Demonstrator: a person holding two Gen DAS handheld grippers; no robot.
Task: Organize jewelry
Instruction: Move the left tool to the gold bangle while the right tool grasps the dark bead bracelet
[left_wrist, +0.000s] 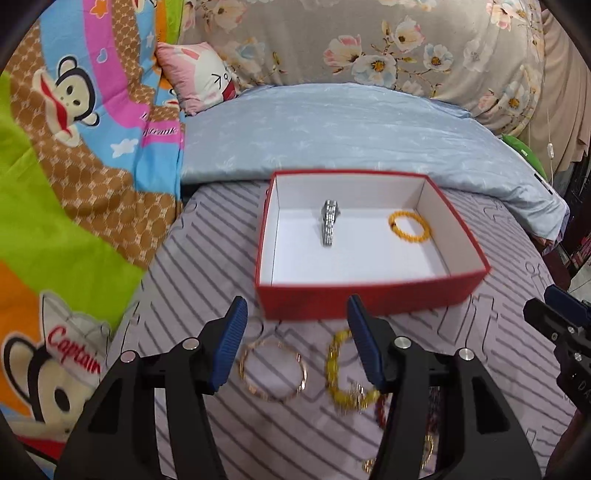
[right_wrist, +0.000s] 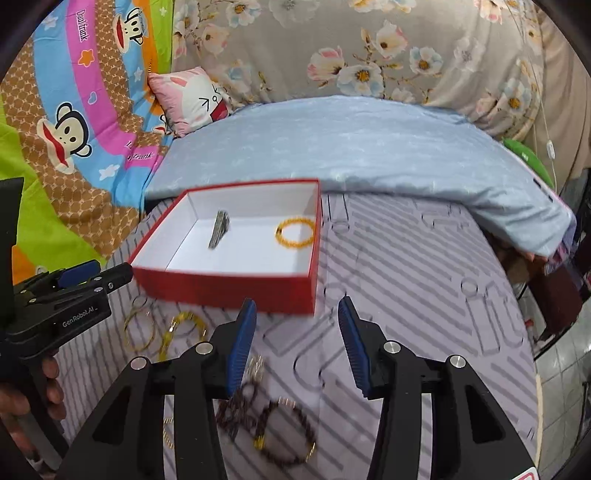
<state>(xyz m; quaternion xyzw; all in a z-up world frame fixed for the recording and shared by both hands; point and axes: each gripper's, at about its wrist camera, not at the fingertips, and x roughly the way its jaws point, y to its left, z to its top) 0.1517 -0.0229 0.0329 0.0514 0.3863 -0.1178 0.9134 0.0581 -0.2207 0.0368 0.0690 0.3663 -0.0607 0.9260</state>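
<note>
Red box (left_wrist: 369, 299) sits mid-bed, top open; interior floor mostly free between silver watch (left_wrist: 330, 222) and orange bead bracelet (left_wrist: 409, 225). Striped sheet (right_wrist: 424, 295) right of box clear to bed edge. Near edge cluttered: gold bangle (left_wrist: 272, 370), yellow bracelet (left_wrist: 343, 373), dark bead bracelets (right_wrist: 284, 432). Folded blue blanket (left_wrist: 351, 129) blocks far side.

Black fingers (left_wrist: 218, 343), ribbed blue pads (right_wrist: 242, 343)

Left black hand-held gripper (left_wrist: 297, 338) with blue ribbed pads: jaws apart, empty, angled downward. Right black hand-held gripper (right_wrist: 297, 341): likewise parted, empty, angled downward.
</note>
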